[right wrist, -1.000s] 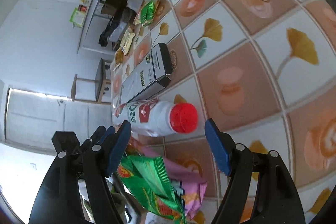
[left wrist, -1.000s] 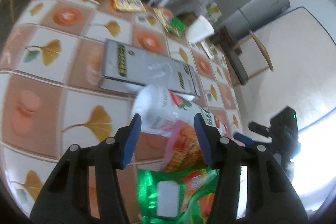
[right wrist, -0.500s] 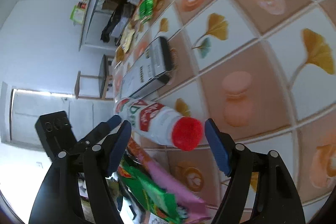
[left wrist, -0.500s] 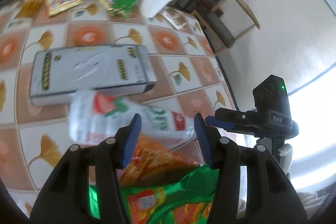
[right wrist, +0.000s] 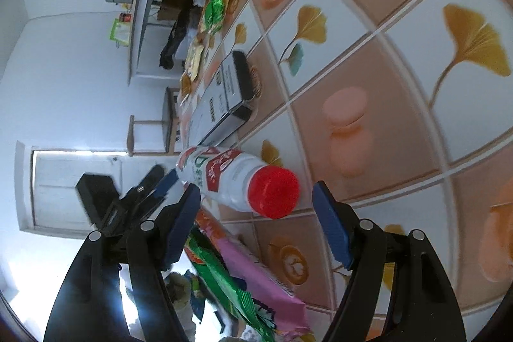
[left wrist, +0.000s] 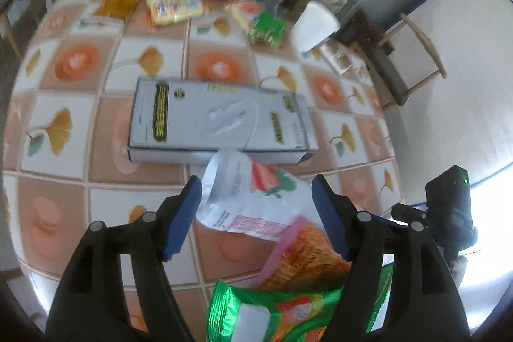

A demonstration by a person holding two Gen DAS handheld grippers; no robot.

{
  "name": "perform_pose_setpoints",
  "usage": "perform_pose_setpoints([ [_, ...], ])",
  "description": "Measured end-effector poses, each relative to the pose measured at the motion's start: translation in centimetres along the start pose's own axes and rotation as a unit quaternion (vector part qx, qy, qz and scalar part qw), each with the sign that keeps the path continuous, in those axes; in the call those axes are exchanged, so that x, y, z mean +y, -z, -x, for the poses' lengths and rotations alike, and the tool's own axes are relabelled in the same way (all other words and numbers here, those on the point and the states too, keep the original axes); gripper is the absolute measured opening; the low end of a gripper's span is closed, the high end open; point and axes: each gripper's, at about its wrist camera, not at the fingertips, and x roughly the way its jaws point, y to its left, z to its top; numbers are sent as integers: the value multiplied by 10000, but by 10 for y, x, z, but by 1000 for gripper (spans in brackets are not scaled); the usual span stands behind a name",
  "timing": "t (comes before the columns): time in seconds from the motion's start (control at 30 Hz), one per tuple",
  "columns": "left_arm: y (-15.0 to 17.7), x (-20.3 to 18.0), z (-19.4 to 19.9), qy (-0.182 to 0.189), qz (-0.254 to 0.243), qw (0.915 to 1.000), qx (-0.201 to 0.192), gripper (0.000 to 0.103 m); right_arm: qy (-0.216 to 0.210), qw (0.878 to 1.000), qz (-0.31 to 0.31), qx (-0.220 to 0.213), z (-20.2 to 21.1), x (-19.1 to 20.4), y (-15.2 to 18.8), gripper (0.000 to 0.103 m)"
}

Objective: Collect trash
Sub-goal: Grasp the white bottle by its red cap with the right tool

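The red-capped drink bottle lay on the tiled surface, beside a grey carton. The left gripper, its jaws just widened, straddled its base without pressing. The right gripper stood wide around the cap, empty.

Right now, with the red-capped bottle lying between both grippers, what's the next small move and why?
Probably ease the right gripper forward and close on the bottle near its red cap. Its jaws stand open on either side of the cap without touching. The left gripper, at the bottle's base, has just been opening and its pads look clear of it, so nothing seems to hold the bottle on the table.
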Motion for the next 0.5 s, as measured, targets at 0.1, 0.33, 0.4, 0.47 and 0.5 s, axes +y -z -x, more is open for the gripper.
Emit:
perform_pose_setpoints([
  [0.1, -2, 0, -15, -13, 31, 9998, 196, 67, -120, 9999, -76, 36, -5, -2, 1, 71],
  [0.33, -9, -34, -27, 130, -388, 9981, 462, 67, -110, 9999, -94, -56, 7, -8, -2, 71],
  [0.4, -14, -51, -32, 162, -558, 9964, 612, 67, -113, 9997, -173, -152, 16, -15, -3, 71],
  [0.47, -17, -66, -38, 260, -688, 9942, 783, 67, -71, 9994, -209, -256, 27, -21, -2, 71],
  [0.5, -18, -74, -41, 308, -758, 9930, 854, 67, -60, 9992, -238, -316, 34, -26, -1, 71],
])
